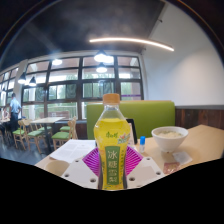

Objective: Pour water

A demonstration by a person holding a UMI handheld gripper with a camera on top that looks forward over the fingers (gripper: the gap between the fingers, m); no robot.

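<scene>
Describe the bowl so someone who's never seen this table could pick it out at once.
Start at the table before the green booth seat. The gripper holds a yellow-labelled bottle between its fingers; the bowl stands beyond and to one side of it. It is the only white, round, open dish there, unlike the flat paper opposite.

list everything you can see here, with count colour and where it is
bottle: one, clear with yellow drink, yellow cap and green-yellow label, upright between the claw's fingers
bowl: one, white, on the table to the right of the bottle
paper: one white sheet, on the table left of the bottle
table: one, light tan, under the bottle and bowl
bench seat: one, green, behind the table
windows: a row, dark frames, along the back wall
ceiling light: one long white strip, overhead
person: one, far left by the windows
claw: one, pink pads, fingers either side of the bottle's lower part
</scene>
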